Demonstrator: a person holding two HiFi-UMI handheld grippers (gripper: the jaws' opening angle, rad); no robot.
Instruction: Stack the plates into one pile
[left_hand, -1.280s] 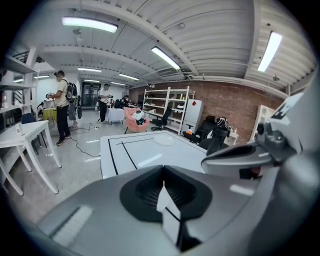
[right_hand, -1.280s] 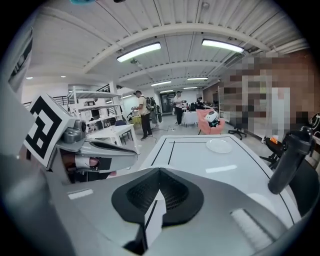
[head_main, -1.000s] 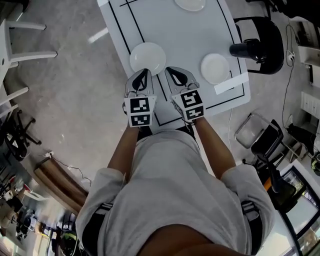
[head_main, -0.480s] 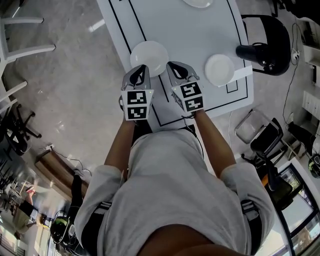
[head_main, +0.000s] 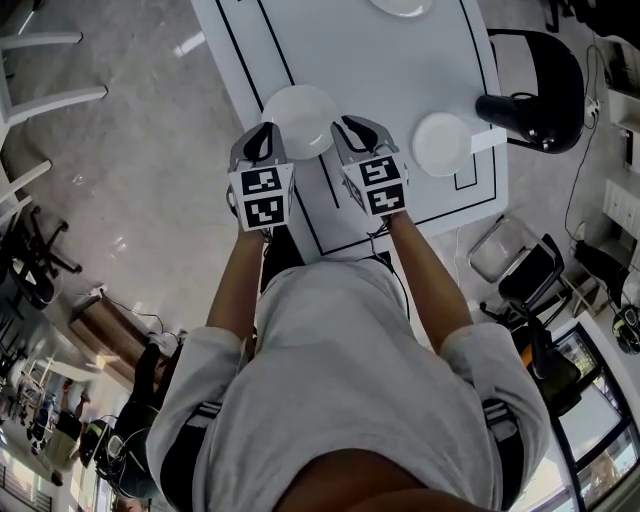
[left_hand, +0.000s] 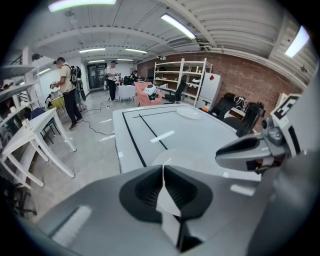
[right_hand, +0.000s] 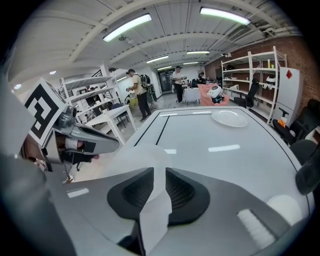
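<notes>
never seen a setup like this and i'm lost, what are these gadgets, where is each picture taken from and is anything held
No robot: a person holds a two-jaw gripper in each hand; the cubes with black-and-white squares are part of them. The overhead picture comes from a camera on the person's head. The other two come from cameras riding on each gripper, looking along its jaws. On the white table with black lines lie three round white plates: the near plate just ahead of both grippers, the right plate, and the far plate at the far edge. Nothing is held: the left gripper has its jaws shut and empty; the right gripper has just been opening its jaws, with nothing between them.
</notes>
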